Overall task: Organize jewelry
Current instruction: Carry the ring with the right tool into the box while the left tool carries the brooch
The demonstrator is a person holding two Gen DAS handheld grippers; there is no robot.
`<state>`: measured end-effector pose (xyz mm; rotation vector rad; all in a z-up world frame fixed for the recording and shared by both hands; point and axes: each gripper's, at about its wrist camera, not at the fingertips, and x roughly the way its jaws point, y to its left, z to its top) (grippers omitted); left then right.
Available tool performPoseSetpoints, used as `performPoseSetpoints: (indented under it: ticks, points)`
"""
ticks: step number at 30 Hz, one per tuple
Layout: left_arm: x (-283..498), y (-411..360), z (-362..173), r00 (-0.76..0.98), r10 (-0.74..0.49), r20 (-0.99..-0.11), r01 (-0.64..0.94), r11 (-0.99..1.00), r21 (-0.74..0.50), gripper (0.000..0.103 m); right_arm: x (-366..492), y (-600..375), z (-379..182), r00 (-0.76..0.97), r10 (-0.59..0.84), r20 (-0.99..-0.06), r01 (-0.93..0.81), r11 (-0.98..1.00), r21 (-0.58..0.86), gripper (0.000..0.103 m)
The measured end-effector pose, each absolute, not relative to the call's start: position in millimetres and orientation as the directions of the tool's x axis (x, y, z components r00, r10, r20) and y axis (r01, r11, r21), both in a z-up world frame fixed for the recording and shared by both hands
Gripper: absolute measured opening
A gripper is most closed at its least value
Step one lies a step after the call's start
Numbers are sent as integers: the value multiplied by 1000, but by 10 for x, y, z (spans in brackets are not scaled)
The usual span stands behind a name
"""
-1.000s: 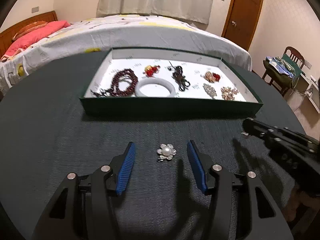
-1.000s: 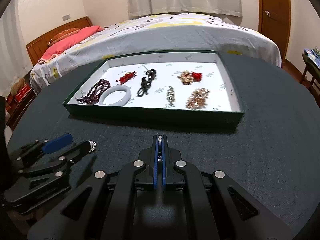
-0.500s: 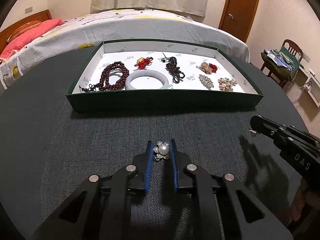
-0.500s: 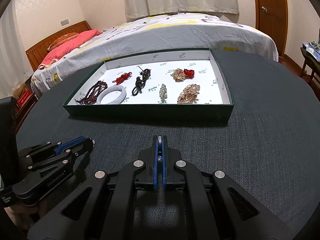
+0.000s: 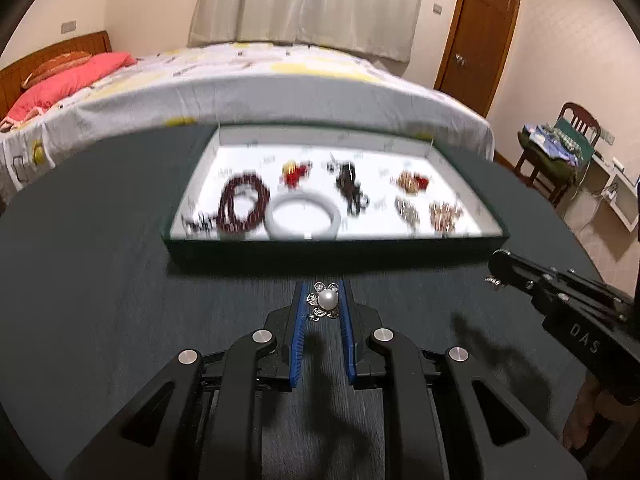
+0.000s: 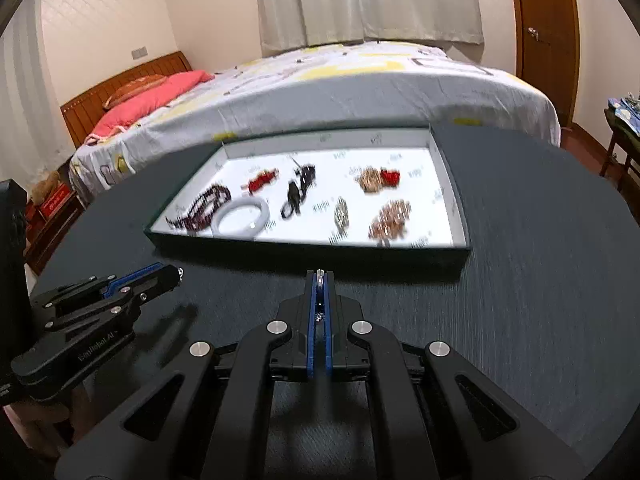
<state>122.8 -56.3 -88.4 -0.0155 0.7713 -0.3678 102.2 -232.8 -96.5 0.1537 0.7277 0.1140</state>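
Observation:
My left gripper (image 5: 322,286) is shut on a silver flower brooch with a white pearl (image 5: 328,300), held just above the dark tablecloth in front of the green tray (image 5: 336,246). The tray's white floor holds a dark red bead bracelet (image 5: 240,206), a white bangle (image 5: 303,220), a red knot (image 5: 296,172), a dark cord piece (image 5: 350,188) and several brooches at its right. My right gripper (image 6: 319,276) is shut, with a small silver piece (image 6: 319,273) peeking from its tip. In the right wrist view, the left gripper (image 6: 176,274) is low at the left.
The round table (image 6: 540,280) carries a dark textured cloth. Behind it stands a bed (image 5: 280,80) with a pink pillow. A wooden door (image 5: 476,32) and a chair (image 5: 560,148) piled with things are at the right.
The left gripper's jaws closed around the pearl brooch and then rose with it toward the tray. The right gripper stayed shut and hardly shifted.

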Motion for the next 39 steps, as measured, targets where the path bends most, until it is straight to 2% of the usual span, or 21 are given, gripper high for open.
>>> performPoseSetpoints:
  ticks: [11, 18, 30, 39]
  points:
    - [1807, -510, -374, 761, -334, -556, 305, 941, -149, 17, 1432, -2271, -451, 830, 154, -536, -93, 986, 140, 4]
    - [2289, -504, -366, 771, -310, -555, 285, 949, -135, 17, 1954, -2273, -356, 855, 161, -493, -105, 985, 140, 4]
    - [3009, -520, -861, 688, -249, -682, 229, 966, -121, 17, 2748, -2282, -894, 777, 118, -619, -55, 991, 119, 4]
    - [3170, -531, -1027, 633, -221, -742, 209, 972, -111, 17, 2936, -2315, -1105, 716, 101, -691, -29, 993, 115, 4]
